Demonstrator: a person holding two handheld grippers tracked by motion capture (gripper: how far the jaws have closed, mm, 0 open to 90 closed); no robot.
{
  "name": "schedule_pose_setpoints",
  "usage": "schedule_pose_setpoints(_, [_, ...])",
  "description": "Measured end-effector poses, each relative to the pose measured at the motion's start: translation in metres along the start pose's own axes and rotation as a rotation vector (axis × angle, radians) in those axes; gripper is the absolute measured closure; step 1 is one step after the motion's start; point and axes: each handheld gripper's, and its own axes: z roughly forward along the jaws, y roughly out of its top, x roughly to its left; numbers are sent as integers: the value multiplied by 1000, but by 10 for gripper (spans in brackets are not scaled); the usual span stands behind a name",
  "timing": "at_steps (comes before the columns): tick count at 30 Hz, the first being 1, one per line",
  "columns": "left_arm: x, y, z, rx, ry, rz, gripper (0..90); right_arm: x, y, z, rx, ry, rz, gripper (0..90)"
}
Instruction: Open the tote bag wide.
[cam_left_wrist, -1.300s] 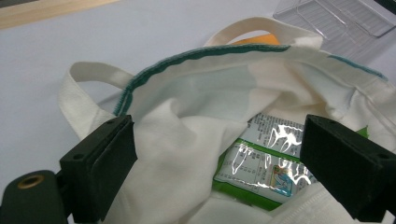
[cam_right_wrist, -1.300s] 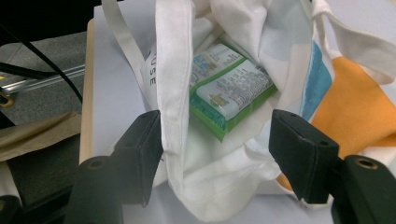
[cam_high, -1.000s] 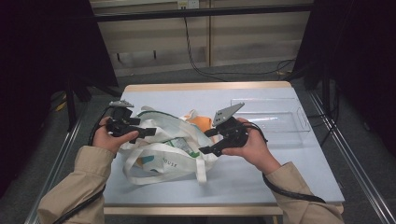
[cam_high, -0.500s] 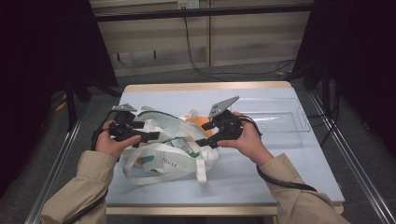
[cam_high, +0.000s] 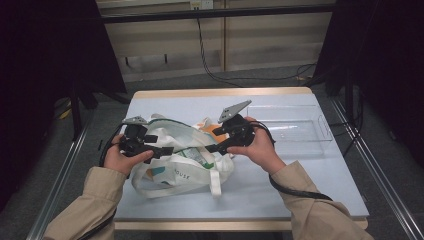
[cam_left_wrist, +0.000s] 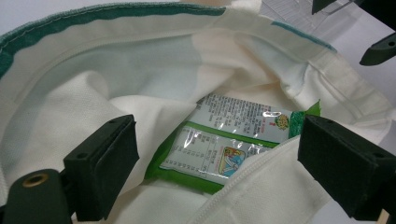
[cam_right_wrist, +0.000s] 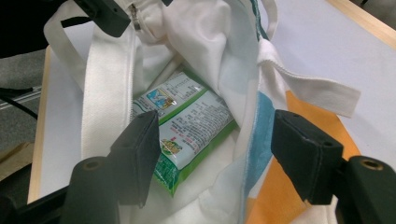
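Observation:
A white cloth tote bag (cam_high: 175, 172) with a green rim lies on the table with its mouth pulled wide. Inside it rests a green snack packet (cam_left_wrist: 233, 135) (cam_right_wrist: 187, 121), lying flat. My left gripper (cam_high: 167, 150) (cam_left_wrist: 219, 142) is at the bag's left side, open, its jaws straddling the zipper edge without pressing it. My right gripper (cam_high: 212, 147) (cam_right_wrist: 222, 140) reaches in from the right, open, with the bag's white and blue wall loose between its jaws. Each gripper also appears in the other's view, the right gripper (cam_left_wrist: 378, 44) far off and the left gripper (cam_right_wrist: 107, 11) by the zipper.
A clear plastic tray (cam_high: 300, 145) stands at the back right of the pale blue table (cam_high: 310, 185). The bag's handles (cam_high: 215, 182) trail toward the front edge. Metal rails run along both sides of the table, and cables lie on the floor behind.
My right gripper has shifted a little toward the far side of the table and sits higher over the bag's mouth. The left hand has hardly moved.

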Motion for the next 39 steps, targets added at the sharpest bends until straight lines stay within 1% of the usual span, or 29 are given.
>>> schedule_pose_setpoints(5, [-3,-1,2,-5,-14,-5,118,-2,1,2,1,-8,10,324])
schedule_pose_setpoints(7, [-3,-1,1,6,-14,4,115,-1,2,3,4,-10,9,323])
schedule_pose_setpoints(10, [-6,-2,1,-10,-20,-3,107,-1,4,2,0,-14,11,324])
schedule_pose_setpoints(12, [-7,-2,0,-11,-25,-3,94,-1,4,2,-2,-18,12,324])
schedule_pose_setpoints(14, [-7,-2,1,4,-34,7,90,-2,4,4,1,-20,15,324])
schedule_pose_setpoints(15, [-8,-3,2,5,-35,4,88,-2,4,5,1,-26,20,324])
schedule_pose_setpoints(17, [-7,-3,2,16,-39,11,75,-3,5,6,2,-27,34,330])
schedule_pose_setpoints(20, [-8,-3,2,19,-51,16,43,-6,5,7,-4,-37,39,339])
schedule_pose_setpoints(23, [-9,-5,0,11,-70,20,37,-8,6,9,-4,-37,45,346])
schedule_pose_setpoints(25, [-10,-5,-1,21,-74,33,31,-8,6,10,0,-42,49,345])
schedule_pose_setpoints(26, [-11,-5,-1,17,-74,35,31,-8,7,10,-1,-43,47,345])
schedule_pose_setpoints(28, [-13,-5,0,20,-89,46,31,-8,7,9,-6,-49,50,346])
schedule_pose_setpoints(29, [-13,-4,1,23,-99,55,30,-9,7,8,-13,-53,55,346])
schedule_pose_setpoints(31, [-15,-3,1,38,-100,77,27,-10,6,6,-14,-59,61,346])
schedule_pose_setpoints(32, [-16,-3,2,34,-106,81,27,-11,6,5,-17,-64,67,346])
schedule_pose_setpoints(33, [-16,-3,2,32,-104,90,27,-12,5,5,-16,-67,71,346])
schedule_pose_setpoints(36, [-17,-4,2,38,-113,96,28,-13,5,6,-20,-65,78,348])
schedule_pose_setpoints(39, [-17,-7,2,49,-103,110,41,-13,3,10,-12,-74,76,352])
